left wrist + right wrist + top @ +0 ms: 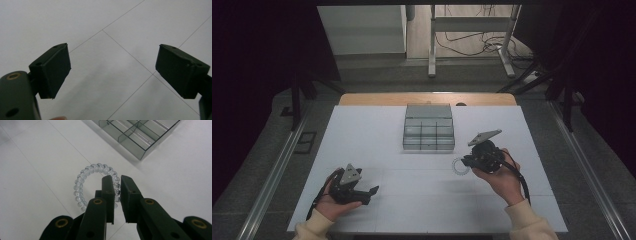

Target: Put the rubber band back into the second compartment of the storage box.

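Observation:
A clear coiled ring [458,167] lies on the white table [412,210], just in front of a grey divided organizer tray [428,146]. My right gripper [465,161] reaches it from the right. In the right gripper view the ring [82,177] lies flat, and its right side sits pinched in the narrow gap between the two nearly closed jaws of my right gripper [117,179]. My left gripper [371,195] rests low at the front left, pointing right. Its jaws stand wide apart in the left gripper view, with only bare table between them [112,60].
The organizer tray [143,150] has several open compartments and stands at the table's back middle. A wooden strip [427,98] runs along the far edge. Beyond it are table legs and cables on the floor.

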`<action>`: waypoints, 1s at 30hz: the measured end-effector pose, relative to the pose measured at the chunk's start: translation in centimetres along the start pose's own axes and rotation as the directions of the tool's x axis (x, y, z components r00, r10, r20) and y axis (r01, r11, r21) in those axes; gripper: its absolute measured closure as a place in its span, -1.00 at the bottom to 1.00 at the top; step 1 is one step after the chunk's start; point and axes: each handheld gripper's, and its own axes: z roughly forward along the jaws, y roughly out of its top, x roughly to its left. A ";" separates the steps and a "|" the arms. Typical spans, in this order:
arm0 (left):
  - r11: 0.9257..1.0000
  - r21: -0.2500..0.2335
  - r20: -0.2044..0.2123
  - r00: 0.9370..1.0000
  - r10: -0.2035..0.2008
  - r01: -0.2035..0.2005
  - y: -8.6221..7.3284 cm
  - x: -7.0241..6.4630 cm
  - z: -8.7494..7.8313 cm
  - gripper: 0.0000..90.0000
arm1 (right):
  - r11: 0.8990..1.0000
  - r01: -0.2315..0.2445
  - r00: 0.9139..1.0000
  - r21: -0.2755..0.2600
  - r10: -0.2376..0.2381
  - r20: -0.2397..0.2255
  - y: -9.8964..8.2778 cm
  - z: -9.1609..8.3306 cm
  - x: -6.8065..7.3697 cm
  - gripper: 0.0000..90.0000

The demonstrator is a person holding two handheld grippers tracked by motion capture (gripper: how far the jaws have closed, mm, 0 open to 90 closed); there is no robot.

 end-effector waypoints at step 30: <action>1.000 -0.004 0.000 1.000 -0.009 0.009 0.0 0.0 0.0 -0.71 | 0.998 -0.065 0.998 0.006 0.065 -0.009 5.2 4.2 -3.5 0.79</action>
